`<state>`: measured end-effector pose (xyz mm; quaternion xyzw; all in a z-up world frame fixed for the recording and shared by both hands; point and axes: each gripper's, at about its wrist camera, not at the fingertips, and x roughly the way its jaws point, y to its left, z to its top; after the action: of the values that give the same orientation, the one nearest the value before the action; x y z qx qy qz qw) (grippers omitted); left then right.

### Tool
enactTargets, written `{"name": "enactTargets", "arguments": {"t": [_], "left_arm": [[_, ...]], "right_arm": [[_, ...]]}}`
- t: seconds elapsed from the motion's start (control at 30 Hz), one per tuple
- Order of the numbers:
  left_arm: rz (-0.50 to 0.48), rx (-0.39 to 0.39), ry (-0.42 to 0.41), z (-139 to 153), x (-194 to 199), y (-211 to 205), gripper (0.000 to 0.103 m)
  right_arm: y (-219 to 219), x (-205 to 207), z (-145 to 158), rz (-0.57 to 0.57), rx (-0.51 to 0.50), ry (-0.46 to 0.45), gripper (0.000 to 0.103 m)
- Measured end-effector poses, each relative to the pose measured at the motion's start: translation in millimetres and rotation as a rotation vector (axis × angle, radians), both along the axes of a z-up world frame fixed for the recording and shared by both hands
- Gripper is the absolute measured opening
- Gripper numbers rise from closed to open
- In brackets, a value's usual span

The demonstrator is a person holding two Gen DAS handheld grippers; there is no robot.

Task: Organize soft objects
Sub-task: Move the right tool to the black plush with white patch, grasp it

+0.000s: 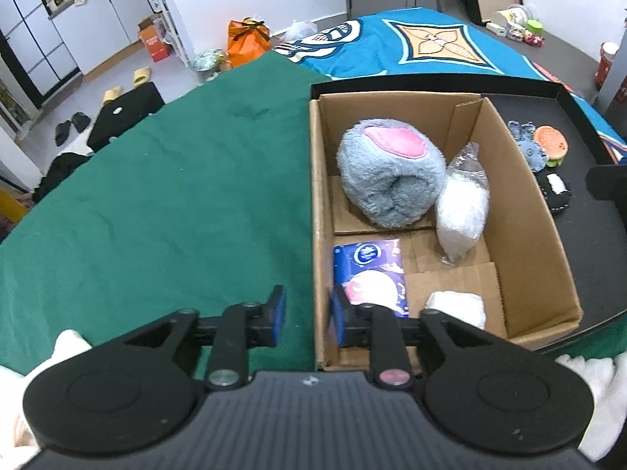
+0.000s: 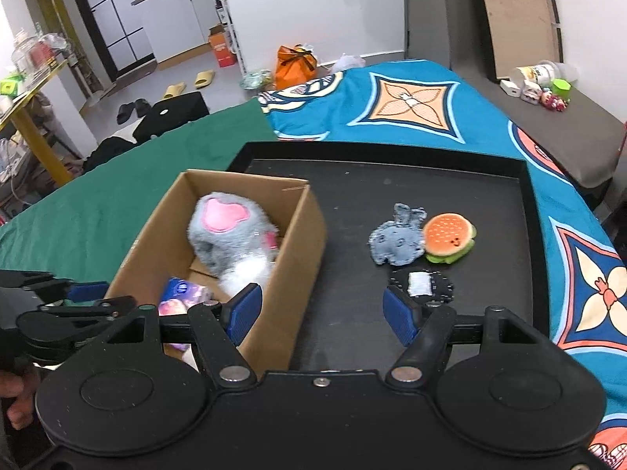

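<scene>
A cardboard box (image 1: 540,215) (image 2: 301,235) stands on a black tray (image 2: 392,180). It holds a grey-blue plush with a pink patch (image 1: 392,172) (image 2: 231,231), a clear bag of white stuffing (image 1: 462,207), a blue tissue pack (image 1: 368,274) (image 2: 182,291) and a white cloth (image 1: 456,305). On the tray lie a denim bunny (image 2: 395,241), a burger plush (image 2: 448,237) and a black patch (image 2: 423,286). My left gripper (image 1: 307,313) is open and straddles the box's left wall. My right gripper (image 2: 321,313) is open and empty over the tray, just right of the box.
The tray rests on a green cloth (image 1: 156,196) and a blue patterned cloth (image 2: 411,98). A grey surface with small toys and containers (image 2: 540,86) is at the far right. Slippers, an orange bag (image 2: 294,62) and boxes lie on the floor behind.
</scene>
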<state>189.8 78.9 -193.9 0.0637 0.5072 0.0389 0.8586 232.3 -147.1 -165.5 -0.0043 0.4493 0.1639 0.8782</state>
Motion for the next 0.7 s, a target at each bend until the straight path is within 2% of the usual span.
{"name": "enactTargets", "arguments": {"t": [0.07, 0.27, 0.43, 0.7], "left_arm": [[0.006, 0.011, -0.001, 1.1, 0.5, -0.2, 0.041], [0.027, 0.038, 0.0, 6.1, 3.5, -0.3, 0.06], [0.028, 0.064, 0.011, 7.7, 7.9, -4.3, 0.064], [0.021, 0.119, 0.019, 8.4, 19.2, -13.7, 0.066]], "right_arm": [[-4.6, 3.9, -3.1, -0.003, -0.004, 0.0, 0.068], [-19.6, 16.1, -13.8, -0.018, 0.008, 0.002, 0.069], [-29.5, 24.4, -26.1, -0.011, -0.002, -0.015, 0.067], [-33.4, 31.8, -51.7, -0.011, -0.026, -0.044, 0.057]]}}
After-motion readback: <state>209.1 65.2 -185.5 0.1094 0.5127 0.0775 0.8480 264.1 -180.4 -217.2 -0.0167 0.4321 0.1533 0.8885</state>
